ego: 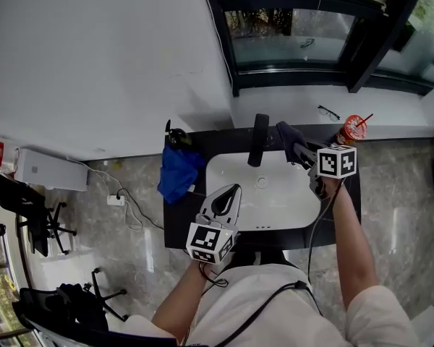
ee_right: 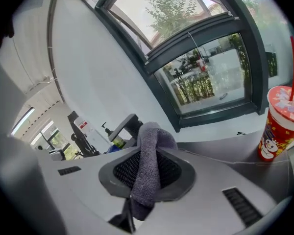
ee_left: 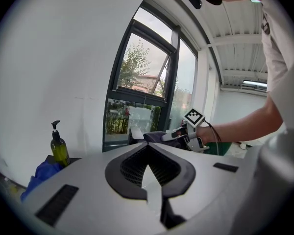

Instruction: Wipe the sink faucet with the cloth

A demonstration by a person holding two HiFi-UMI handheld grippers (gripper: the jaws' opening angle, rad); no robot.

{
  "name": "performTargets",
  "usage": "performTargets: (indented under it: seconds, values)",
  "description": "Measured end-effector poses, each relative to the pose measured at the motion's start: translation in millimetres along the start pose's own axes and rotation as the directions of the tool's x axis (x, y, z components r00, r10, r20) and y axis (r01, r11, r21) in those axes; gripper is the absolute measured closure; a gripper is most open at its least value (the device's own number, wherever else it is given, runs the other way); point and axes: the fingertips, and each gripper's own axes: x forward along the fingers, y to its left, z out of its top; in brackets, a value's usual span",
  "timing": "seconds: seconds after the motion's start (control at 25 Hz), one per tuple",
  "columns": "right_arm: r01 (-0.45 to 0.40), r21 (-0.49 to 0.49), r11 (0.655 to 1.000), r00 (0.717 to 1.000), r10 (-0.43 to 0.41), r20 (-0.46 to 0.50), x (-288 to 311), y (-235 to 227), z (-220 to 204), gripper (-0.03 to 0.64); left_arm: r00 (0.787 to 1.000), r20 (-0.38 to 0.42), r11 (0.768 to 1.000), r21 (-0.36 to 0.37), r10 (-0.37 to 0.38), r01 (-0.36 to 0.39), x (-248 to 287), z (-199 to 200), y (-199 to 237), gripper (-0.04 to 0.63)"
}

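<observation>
A black faucet (ego: 259, 139) stands at the back of the white sink (ego: 275, 212). My right gripper (ego: 298, 150) is just right of the faucet, shut on a dark grey cloth (ego: 286, 134) that drapes over its tip. In the right gripper view the cloth (ee_right: 148, 168) hangs between the jaws, and the faucet's flat spout (ee_right: 121, 127) shows just beyond, to the left. My left gripper (ego: 233, 191) hovers over the sink's front left part, jaws together with nothing in them. The left gripper view shows my right gripper (ee_left: 182, 133) and the cloth (ee_left: 158, 137) ahead.
A blue cloth (ego: 178, 172) lies on the dark counter left of the sink, with a green soap bottle (ee_left: 59, 149) behind it. A red cup with a straw (ego: 354, 129) and glasses (ego: 328, 112) sit to the right. A wall and window ledge close off the back.
</observation>
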Motion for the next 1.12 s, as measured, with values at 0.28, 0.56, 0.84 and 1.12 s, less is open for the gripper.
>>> performTargets:
  seconds: [0.28,0.56,0.84,1.12]
  values:
    - [-0.236,-0.228,0.945,0.947,0.171,-0.272,6,61,-45,0.560,1.000,0.000,1.000,0.007,0.000,0.000,11,-1,0,0.603]
    - [-0.205,-0.220,0.954,0.947,0.136,-0.292,55,67,-41,0.560,0.997,-0.021,0.997,0.004,-0.075,0.075,33,-1,-21,0.603]
    - [-0.078,-0.085,0.993,0.983,0.063,-0.170,68,34,-2,0.560,0.995,-0.039,0.996,0.016,-0.088,0.089,40,-3,-32,0.603]
    - [0.029,0.027,0.999,1.000,-0.029,-0.001,28,-7,9,0.560,0.996,-0.046,0.997,0.007,-0.075,0.075,39,-7,-26,0.603]
